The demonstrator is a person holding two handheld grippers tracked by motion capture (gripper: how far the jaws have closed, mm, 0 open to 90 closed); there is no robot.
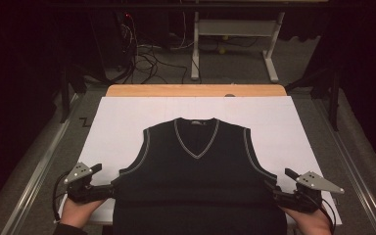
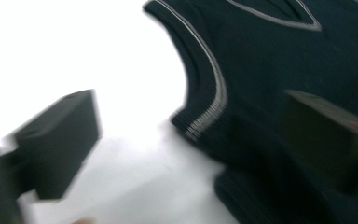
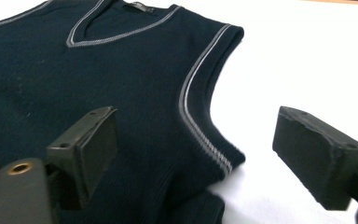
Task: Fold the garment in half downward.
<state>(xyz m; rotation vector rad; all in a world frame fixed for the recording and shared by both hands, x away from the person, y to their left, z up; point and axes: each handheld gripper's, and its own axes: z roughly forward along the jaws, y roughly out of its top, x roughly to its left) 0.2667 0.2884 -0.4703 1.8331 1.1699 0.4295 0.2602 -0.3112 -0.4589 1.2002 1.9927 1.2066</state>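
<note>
The vest (image 1: 196, 171) lies flat and face up on the white sheet (image 1: 122, 122) that covers my desk (image 1: 196, 90), neck toward the far edge and hem toward me. It is dark, with pale trim round the V-neck and both armholes. Its hem runs off the bottom of the high view, so I cannot see how the lower edge lies. There is a small label inside the back of the neck, but it is too small and dim for me to read any writing on it. My left tool (image 1: 108, 188) sits at the vest's left side just below the armhole, and my right tool (image 1: 274, 193) at the right side in the same place. In the left gripper view the picture is blurred; the jaws stand wide apart, one over white sheet and one over the dark knit, with the ribbed bottom of the armhole between them. In the right gripper view the jaws are likewise spread wide, one over the vest's body and one over bare sheet, the armhole's corner between them, and neither jaw is closed on cloth. Whether the jaws touch the fabric I cannot tell. My hands (image 1: 78, 210) are cut off at the bottom edge of the high view. Beyond the desk the room is dark; I can make out a tangle of cables (image 1: 142, 56) on the floor and the legs of a white frame (image 1: 235, 29).
</note>
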